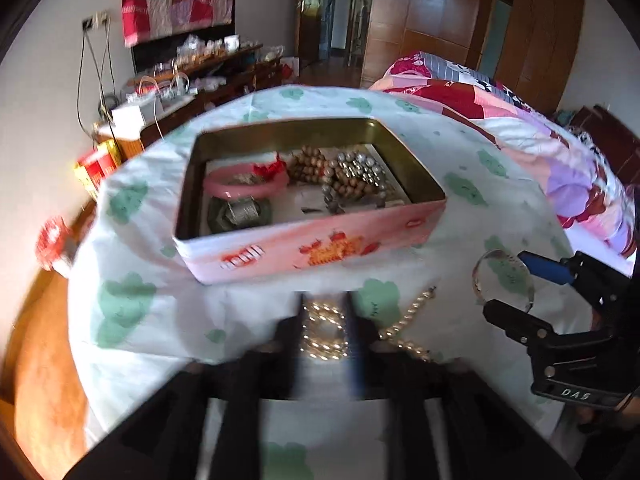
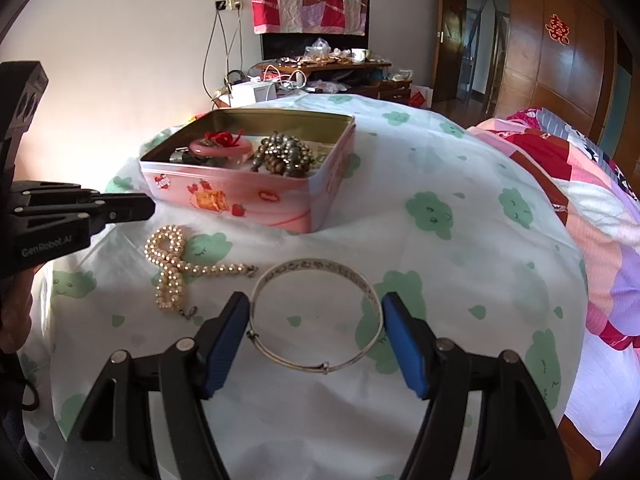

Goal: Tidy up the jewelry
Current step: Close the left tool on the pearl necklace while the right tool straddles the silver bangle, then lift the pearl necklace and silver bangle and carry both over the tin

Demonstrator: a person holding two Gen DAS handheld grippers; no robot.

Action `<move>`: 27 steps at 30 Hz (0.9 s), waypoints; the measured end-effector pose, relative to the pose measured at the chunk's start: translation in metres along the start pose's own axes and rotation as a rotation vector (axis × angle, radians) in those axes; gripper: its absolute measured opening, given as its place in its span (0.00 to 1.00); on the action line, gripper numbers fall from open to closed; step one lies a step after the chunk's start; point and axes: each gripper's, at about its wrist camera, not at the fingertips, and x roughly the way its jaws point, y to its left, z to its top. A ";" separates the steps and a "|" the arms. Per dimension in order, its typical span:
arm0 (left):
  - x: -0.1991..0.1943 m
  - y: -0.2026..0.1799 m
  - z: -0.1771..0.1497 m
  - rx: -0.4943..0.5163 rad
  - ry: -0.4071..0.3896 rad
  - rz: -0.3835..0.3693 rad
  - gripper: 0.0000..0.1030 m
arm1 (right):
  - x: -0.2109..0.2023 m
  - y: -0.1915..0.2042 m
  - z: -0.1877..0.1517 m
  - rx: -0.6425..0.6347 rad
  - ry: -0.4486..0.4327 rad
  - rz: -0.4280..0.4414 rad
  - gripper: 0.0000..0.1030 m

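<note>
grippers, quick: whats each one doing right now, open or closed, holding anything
Left gripper: fingers blurred, either side of the pearl necklace; grip cannot be told.
Right gripper: open, pads straddling the silver bangle, holding nothing.

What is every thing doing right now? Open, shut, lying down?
Tin box: open, no lid, jewelry inside.
Pearl necklace: lying loose on the bedsheet.
Silver bangle: flat on the bedsheet, not gripped.
Right tool: open, fingers either side of the bangle.
Left tool: above the pearls; grip unclear.
</note>
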 end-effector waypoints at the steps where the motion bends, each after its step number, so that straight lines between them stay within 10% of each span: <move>1: 0.001 -0.002 -0.001 -0.007 -0.002 -0.002 0.69 | 0.000 -0.001 0.000 0.000 0.000 -0.002 0.69; 18: 0.027 -0.039 -0.014 0.119 0.089 0.069 0.69 | -0.005 -0.016 -0.007 0.020 -0.010 -0.008 0.69; 24: 0.017 -0.042 -0.018 0.169 0.085 0.046 0.05 | -0.006 -0.011 -0.007 0.007 -0.013 -0.004 0.69; 27: 0.010 -0.037 -0.018 0.168 0.058 0.045 0.05 | -0.009 -0.010 -0.005 0.007 -0.024 -0.003 0.69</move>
